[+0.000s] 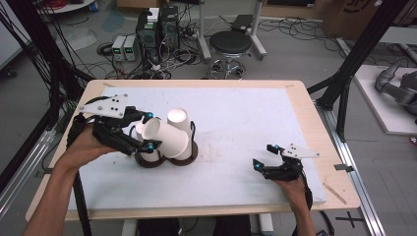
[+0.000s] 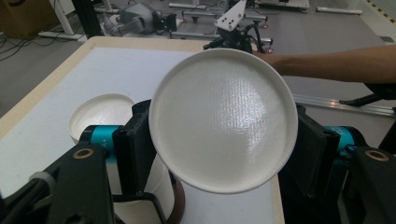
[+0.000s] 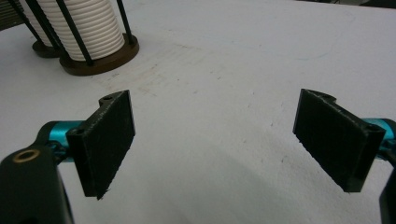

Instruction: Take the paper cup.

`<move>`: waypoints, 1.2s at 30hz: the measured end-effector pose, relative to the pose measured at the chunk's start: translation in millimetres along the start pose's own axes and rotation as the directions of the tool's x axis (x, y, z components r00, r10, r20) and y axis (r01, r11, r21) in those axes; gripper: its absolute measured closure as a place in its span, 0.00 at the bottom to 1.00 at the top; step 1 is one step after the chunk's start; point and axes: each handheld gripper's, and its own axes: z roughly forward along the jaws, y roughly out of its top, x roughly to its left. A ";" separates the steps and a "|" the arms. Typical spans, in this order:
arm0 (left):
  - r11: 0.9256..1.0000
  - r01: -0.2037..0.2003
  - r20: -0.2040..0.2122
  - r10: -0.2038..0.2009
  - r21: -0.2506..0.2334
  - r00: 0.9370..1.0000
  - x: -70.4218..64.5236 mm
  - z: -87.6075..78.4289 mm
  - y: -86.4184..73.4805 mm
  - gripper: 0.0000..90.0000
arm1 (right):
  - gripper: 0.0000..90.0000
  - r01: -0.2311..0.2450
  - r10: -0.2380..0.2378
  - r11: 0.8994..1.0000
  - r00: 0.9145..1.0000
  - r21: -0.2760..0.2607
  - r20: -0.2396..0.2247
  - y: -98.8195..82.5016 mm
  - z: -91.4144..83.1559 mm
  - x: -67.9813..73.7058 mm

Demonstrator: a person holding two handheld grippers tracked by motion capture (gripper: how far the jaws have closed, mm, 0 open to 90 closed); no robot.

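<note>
cup: white | holder bases: dark brown | mat: white | tongs: black

From my left gripper view, the cup clamped in the left gripper shows me just its flat bottom; its wall and mouth are hidden behind it. It also covers most of the cup stack below. In the right gripper view, the ribbed stack and its holder are cut off by the top edge.

Two cup stacks in wire holders, one held paper cup, two grippers.
</note>
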 end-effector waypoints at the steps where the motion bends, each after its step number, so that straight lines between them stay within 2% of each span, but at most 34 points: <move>1: 1.000 -0.001 0.002 0.001 -0.003 1.000 -0.6 0.0 -1.3 0.36 | 0.15 -0.001 0.001 1.000 1.000 0.000 0.001 0.1 0.0 -0.1; 7: 1.000 0.002 -0.001 -0.002 -0.030 1.000 -5.6 1.5 -13.2 0.36 | 0.15 -0.002 0.002 1.000 1.000 0.000 0.002 0.1 0.0 0.0; 17: 0.998 0.043 0.004 -0.043 -0.051 0.999 -9.2 11.7 -40.7 0.36 | 0.15 -0.002 0.002 1.000 1.000 0.000 0.005 0.0 -0.1 0.7; 26: 0.993 0.077 0.004 -0.077 -0.088 0.997 -13.7 15.2 -62.6 0.36 | 0.15 -0.005 0.005 1.000 1.000 0.002 0.004 0.0 0.0 0.5; 36: 0.991 0.099 0.000 -0.099 -0.094 0.995 -15.4 15.0 -76.5 0.36 | 0.15 -0.006 0.006 1.000 1.000 0.007 0.007 0.1 0.2 0.8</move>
